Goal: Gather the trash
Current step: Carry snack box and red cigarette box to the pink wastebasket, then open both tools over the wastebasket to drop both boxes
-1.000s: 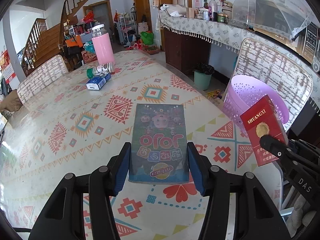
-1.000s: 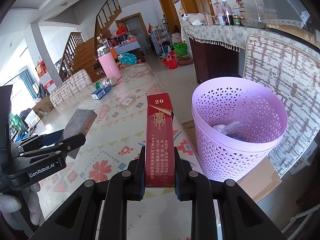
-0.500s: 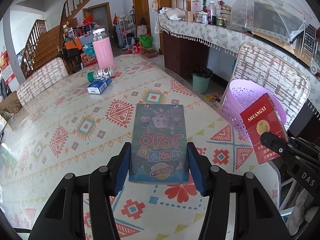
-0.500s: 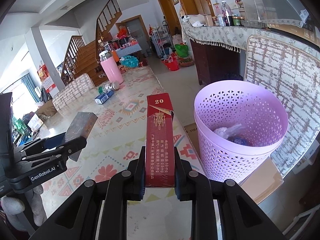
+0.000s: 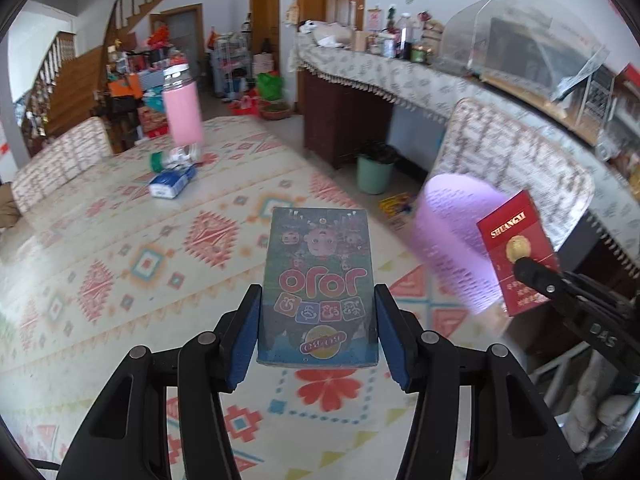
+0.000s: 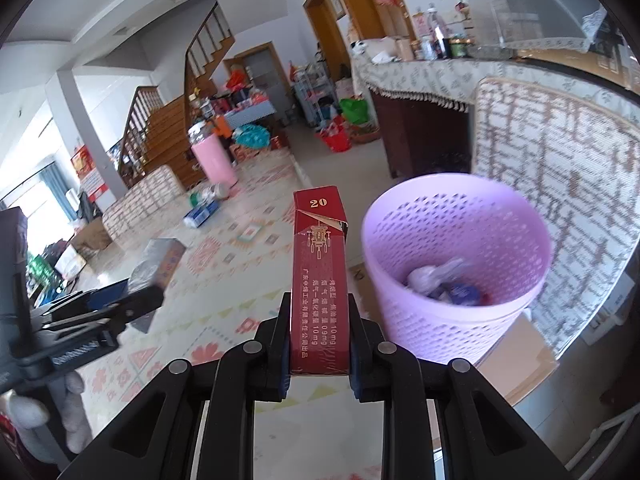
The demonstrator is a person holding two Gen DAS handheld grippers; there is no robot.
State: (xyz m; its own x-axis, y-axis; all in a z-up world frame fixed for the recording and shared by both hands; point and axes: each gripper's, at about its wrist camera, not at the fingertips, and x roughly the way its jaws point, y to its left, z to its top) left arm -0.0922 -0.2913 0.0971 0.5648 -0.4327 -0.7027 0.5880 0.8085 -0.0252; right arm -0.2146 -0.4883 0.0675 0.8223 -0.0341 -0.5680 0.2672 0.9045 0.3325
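My left gripper (image 5: 316, 320) is shut on a flat blue cartoon-print box (image 5: 318, 284) and holds it above the patterned tablecloth (image 5: 120, 272). My right gripper (image 6: 319, 344) is shut on a red cigarette pack (image 6: 319, 276), held upright just left of the purple mesh trash basket (image 6: 456, 312). The basket holds some crumpled wrappers. In the left wrist view the red pack (image 5: 516, 256) and the basket (image 5: 452, 240) are at the right. In the right wrist view the left gripper (image 6: 132, 300) with its box (image 6: 158, 264) is at the left.
A pink bottle (image 5: 182, 112), a small lying bottle (image 5: 172, 158) and a blue-white box (image 5: 172, 184) lie at the table's far end. A woven-cover chair (image 6: 560, 184) stands behind the basket. A cardboard box (image 6: 516, 360) sits under the basket. A green bin (image 5: 374, 172) stands on the floor.
Both grippers have risen and moved forward with their boxes. The right view looks more down into the basket, which now sits closer.
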